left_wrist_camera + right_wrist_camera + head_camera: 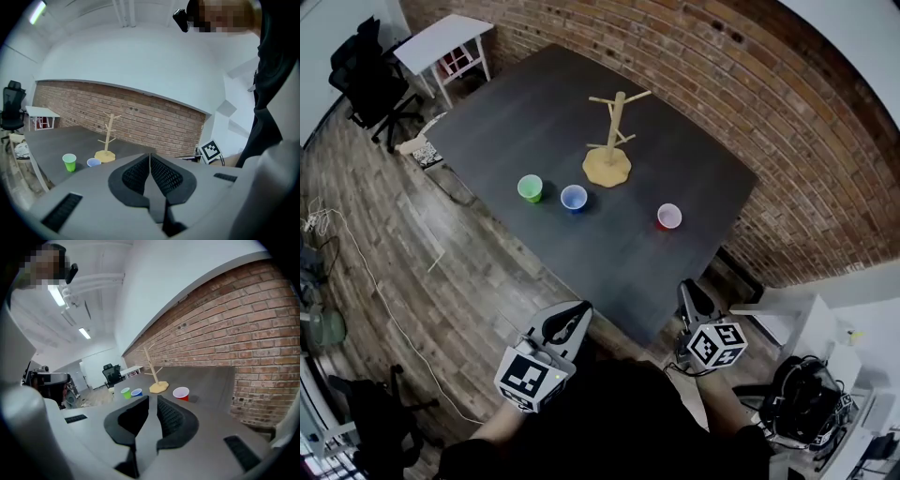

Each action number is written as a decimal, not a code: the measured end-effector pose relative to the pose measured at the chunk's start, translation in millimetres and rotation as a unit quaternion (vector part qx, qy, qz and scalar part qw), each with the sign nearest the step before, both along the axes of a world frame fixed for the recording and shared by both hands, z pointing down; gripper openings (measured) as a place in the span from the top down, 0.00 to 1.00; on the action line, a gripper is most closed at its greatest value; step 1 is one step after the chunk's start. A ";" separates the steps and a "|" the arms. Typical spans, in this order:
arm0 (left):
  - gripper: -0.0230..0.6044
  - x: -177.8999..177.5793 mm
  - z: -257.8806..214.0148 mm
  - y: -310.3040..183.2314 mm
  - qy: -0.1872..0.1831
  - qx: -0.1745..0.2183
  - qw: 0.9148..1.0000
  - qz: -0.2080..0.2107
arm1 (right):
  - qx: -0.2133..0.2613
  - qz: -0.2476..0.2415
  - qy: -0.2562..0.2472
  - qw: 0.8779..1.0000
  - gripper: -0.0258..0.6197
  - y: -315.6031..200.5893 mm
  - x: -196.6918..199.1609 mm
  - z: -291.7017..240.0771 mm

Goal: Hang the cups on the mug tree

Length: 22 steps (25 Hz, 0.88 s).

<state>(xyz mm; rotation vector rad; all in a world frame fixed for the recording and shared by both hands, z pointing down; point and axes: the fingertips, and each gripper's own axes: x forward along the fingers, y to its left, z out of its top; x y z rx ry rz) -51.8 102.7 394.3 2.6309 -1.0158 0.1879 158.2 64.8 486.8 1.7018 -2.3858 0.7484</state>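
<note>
A wooden mug tree (609,141) stands bare on the dark table (525,112), toward its far side. In front of it sit three cups in a row: green (530,187), blue (574,198) and red (668,217), all upright. My left gripper (580,307) hangs off the table's near corner, jaws pressed together and empty. My right gripper (686,287) is level with the table's near edge, jaws nearly together with a thin slit and nothing between. The left gripper view shows the tree (108,136) and green cup (69,162) far off. In the right gripper view the red cup (181,393) is nearest.
A brick wall (750,94) runs along the table's far and right sides. A small white table (441,42) and a black office chair (366,70) stand beyond the far left corner. A cable (366,272) trails over the wooden floor at left.
</note>
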 end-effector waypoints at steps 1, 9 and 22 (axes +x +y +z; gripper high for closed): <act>0.92 -5.5 1.6 -6.7 0.006 0.000 1.000 0.003 | -0.004 0.008 0.010 1.000 0.88 -6.2 2.1 2.3; 0.92 -21.5 16.2 -48.0 0.032 -0.010 0.999 0.027 | -0.041 0.020 0.122 0.991 0.67 -47.2 24.4 30.5; 0.92 0.7 23.4 -82.1 -0.005 -0.035 0.999 -0.012 | -0.131 -0.058 0.155 0.978 0.54 -161.2 46.8 152.3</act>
